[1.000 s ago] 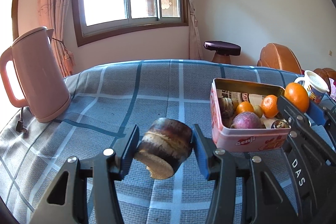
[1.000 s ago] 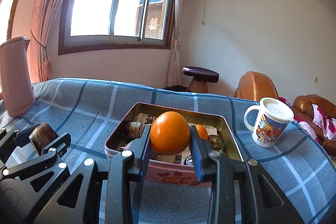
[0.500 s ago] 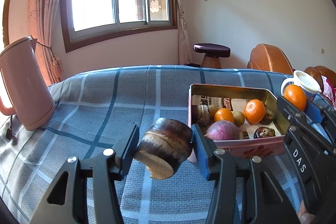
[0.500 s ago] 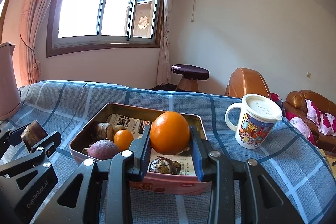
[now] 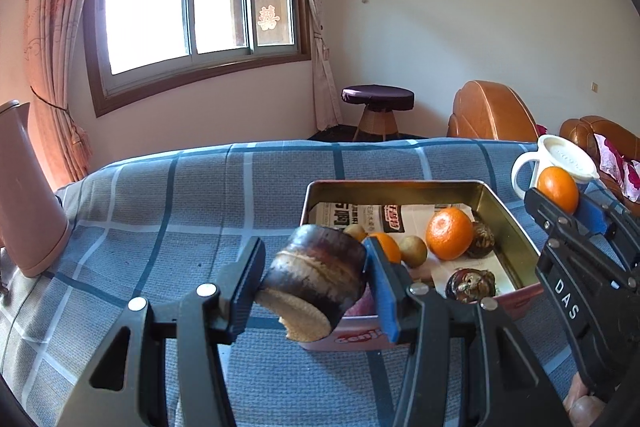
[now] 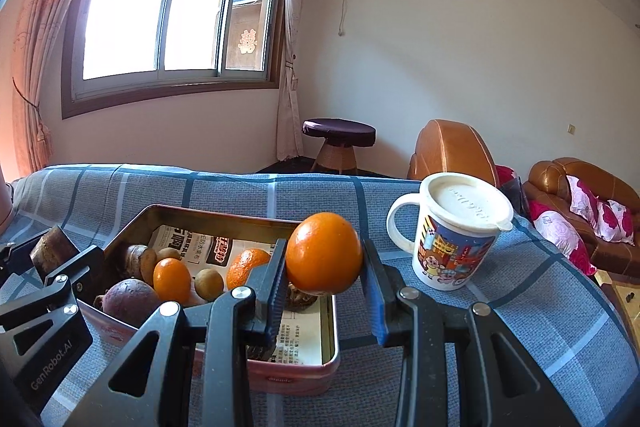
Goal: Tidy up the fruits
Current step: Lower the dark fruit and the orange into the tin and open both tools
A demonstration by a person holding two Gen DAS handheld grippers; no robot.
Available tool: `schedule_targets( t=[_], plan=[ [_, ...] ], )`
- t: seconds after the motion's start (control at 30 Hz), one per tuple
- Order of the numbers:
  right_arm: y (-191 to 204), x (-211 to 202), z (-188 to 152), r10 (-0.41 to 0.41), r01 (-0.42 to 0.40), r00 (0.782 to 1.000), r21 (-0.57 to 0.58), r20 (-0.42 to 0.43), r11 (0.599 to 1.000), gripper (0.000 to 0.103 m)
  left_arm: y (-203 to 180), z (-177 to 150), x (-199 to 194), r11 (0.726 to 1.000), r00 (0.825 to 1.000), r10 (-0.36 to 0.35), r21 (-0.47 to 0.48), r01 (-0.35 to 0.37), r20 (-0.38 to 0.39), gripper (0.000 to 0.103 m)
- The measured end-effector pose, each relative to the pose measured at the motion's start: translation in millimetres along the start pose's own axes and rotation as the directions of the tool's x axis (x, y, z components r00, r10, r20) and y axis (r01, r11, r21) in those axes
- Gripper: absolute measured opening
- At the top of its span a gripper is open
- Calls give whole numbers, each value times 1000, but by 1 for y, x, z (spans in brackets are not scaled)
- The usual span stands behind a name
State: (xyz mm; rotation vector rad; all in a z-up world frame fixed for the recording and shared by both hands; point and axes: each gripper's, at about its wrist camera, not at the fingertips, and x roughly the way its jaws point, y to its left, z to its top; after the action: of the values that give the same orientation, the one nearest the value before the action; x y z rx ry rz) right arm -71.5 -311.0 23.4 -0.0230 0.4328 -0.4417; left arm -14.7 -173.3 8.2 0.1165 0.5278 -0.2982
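My left gripper (image 5: 314, 279) is shut on a dark brown cut stalk piece (image 5: 316, 283), held in the air just left of the pink tin (image 5: 400, 187). My right gripper (image 6: 324, 267) is shut on an orange (image 6: 324, 253) above the tin's right end (image 6: 332, 359). The tin is lined with newspaper and holds several fruits: oranges (image 5: 449, 233), a small green fruit (image 5: 413, 250), dark mangosteens (image 5: 470, 285) and a purple fruit (image 6: 126, 297). In the left wrist view the right gripper (image 5: 568, 203) and its orange (image 5: 557, 189) show at the right edge.
The tin stands on a blue checked cloth (image 5: 200, 211). A lidded cartoon mug (image 6: 452, 231) stands right of the tin. A pink kettle (image 5: 24, 195) stands far left. Beyond the table are a stool (image 5: 378, 105) and brown armchairs (image 6: 452, 151).
Both grippers have moved to the right with their loads. The tin has slid left in both views and sits nearer the left gripper. The mug looms closer in the right wrist view.
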Motion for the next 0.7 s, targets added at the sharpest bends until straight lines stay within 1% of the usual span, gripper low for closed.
schedule_targets(
  t=[0.43, 0.7],
  plan=[
    [-12, 22, 8, -4, 4, 1000, 36, -14, 999, 36, -25, 14, 26, 999, 1000, -26, 20, 26, -12, 52],
    [-7, 33, 11, 11, -10, 1000, 22, -21, 1000, 36, -27, 21, 42, 999, 999, -34, 11, 34, -25, 52]
  ],
)
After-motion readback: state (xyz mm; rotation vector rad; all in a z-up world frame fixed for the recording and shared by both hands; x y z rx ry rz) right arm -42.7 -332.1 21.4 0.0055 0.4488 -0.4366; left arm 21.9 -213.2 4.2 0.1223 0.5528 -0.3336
